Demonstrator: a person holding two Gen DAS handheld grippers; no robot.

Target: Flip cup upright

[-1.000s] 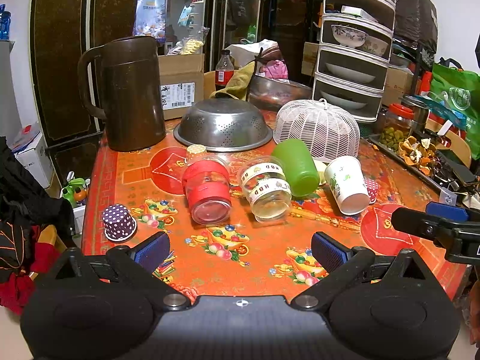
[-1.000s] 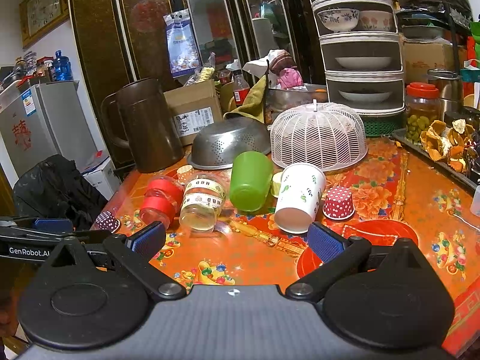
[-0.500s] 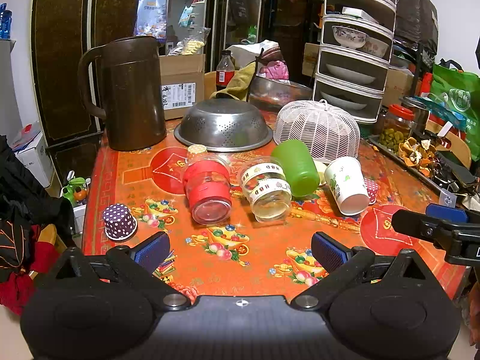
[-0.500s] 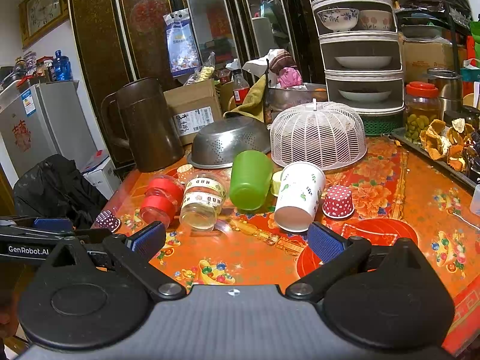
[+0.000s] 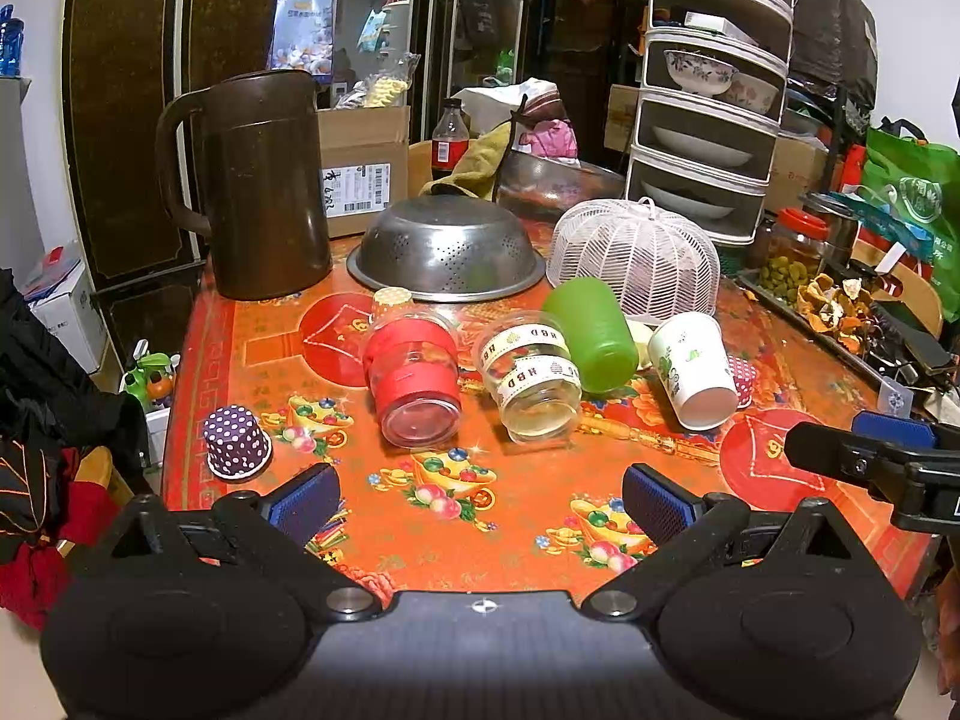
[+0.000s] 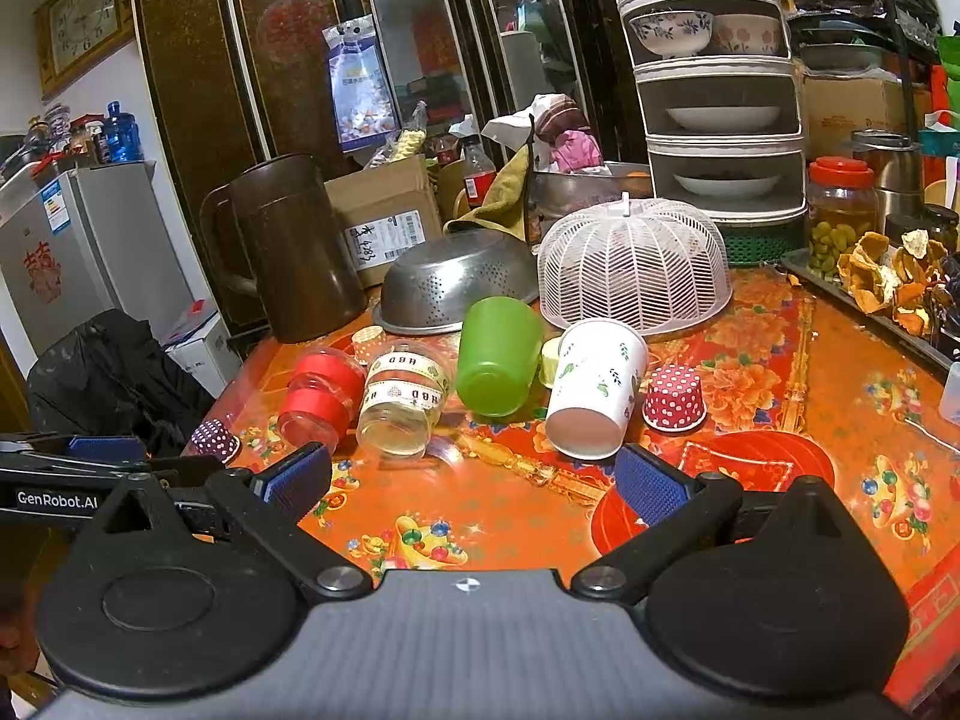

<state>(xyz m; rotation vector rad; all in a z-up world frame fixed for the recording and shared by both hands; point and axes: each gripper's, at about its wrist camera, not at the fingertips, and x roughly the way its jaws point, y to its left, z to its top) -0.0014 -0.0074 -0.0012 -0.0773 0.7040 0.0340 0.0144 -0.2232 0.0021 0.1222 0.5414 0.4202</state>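
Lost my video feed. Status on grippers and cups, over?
Left gripper and right gripper open, empty, short of the cups. Four cups on their sides: red-banded, HBD-taped, green, white paper. Nothing in the way.

- Tabletop under a red-orange patterned cover
- Lying on sides: red-banded jar, HBD jar, green cup, paper cup
- Upside down: colander, mesh dome, dotted cup
- Upright: brown jug
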